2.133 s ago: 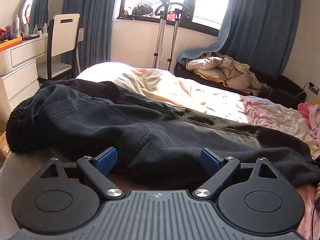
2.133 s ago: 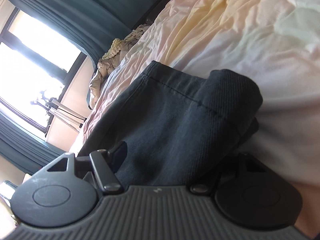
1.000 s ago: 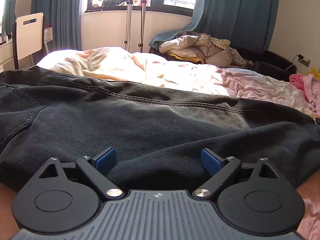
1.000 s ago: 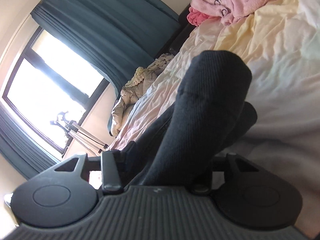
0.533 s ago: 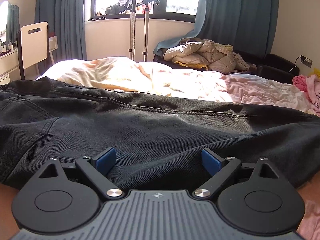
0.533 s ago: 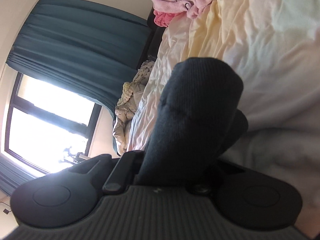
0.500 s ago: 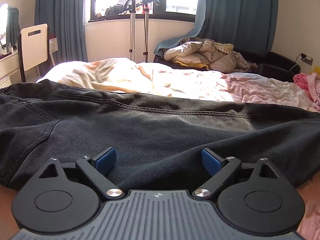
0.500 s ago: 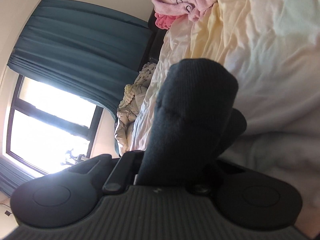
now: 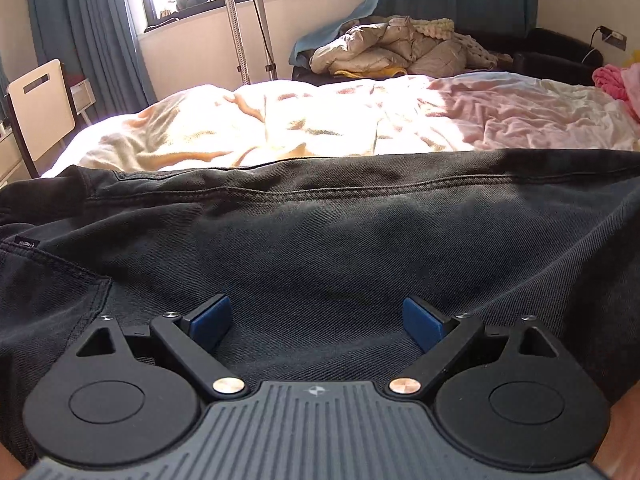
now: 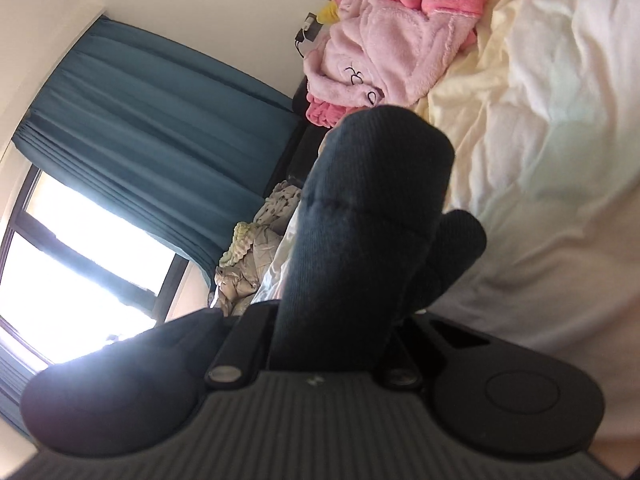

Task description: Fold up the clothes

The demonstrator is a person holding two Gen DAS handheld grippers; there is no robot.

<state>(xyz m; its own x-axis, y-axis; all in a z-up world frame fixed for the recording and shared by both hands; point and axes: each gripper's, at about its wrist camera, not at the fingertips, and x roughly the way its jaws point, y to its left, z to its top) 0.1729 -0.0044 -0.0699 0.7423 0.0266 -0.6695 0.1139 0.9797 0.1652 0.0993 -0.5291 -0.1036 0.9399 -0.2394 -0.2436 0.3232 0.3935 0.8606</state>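
The black jeans (image 9: 320,240) lay spread across the bed (image 9: 320,128), filling the near half of the left wrist view. The left gripper (image 9: 318,322) hovered low over the denim, its blue pads (image 9: 210,316) standing wide apart with cloth beneath them, nothing pinched. No bin, no basket anywhere; the bed alone carried the clothes.

Over to the right wrist view, tilted hard on its side: the right gripper (image 10: 332,344) was clamped tight on a bunched fold of the jeans (image 10: 368,216), dark fabric rising in a hump out of the narrow gap. Its fingertips were buried under the cloth.

Only the left view showed the stitched seam, the pocket corner, the white chair (image 9: 40,108) and the metal stand (image 9: 248,20) by the window. Only the right view showed the pink robe (image 10: 384,44) heaped up clearly near the wall. Both caught the teal curtains (image 10: 152,120) and the crumpled beige quilt (image 9: 400,48).
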